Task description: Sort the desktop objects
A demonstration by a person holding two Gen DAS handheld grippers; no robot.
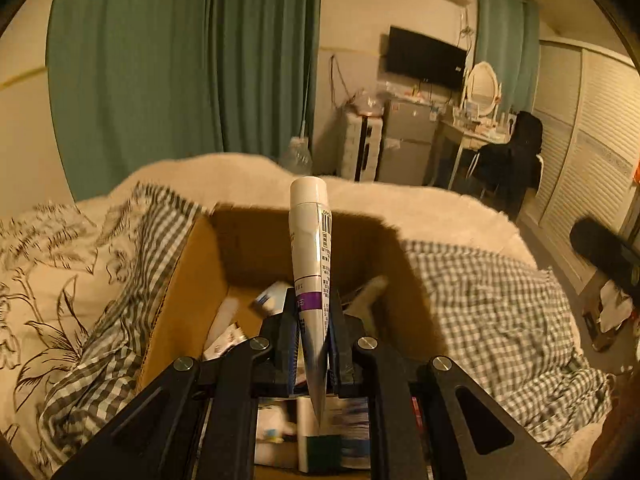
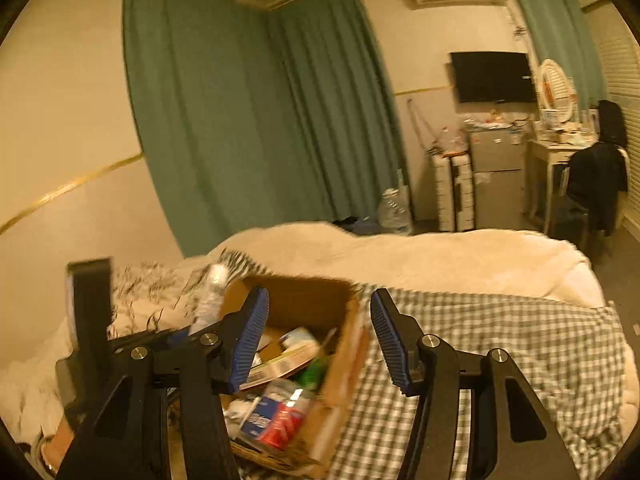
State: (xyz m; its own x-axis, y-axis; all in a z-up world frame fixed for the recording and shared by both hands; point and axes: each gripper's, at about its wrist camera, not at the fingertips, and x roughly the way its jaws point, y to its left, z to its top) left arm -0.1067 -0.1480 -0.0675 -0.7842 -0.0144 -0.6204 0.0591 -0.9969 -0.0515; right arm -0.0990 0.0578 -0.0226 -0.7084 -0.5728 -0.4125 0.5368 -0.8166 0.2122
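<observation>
Bed: spread ahead of and below both your grippers, covered with a cream fleece blanket, a grey-and-white checked sheet and a floral-print quilt off to the left of your left gripper. Cardboard box: open-topped, resting on the bed directly under and ahead of your left gripper; in the right wrist view it sits below and between the blue pads of your right gripper, nearer the left pad. Box contents: a jumble of packets and small cartons, among them a red, white and blue packet and something green, too blurred to name further. Left gripper: closed tight on the lower, crimped end of a white tube with a purple band; the tube stands nearly upright between the fingers, cap end up and away from you, held above the open box. In the right wrist view that tube shows blurred, to the left of your right gripper. Right gripper: fingers spread wide apart, nothing between the pads, held above the box's right side.
</observation>
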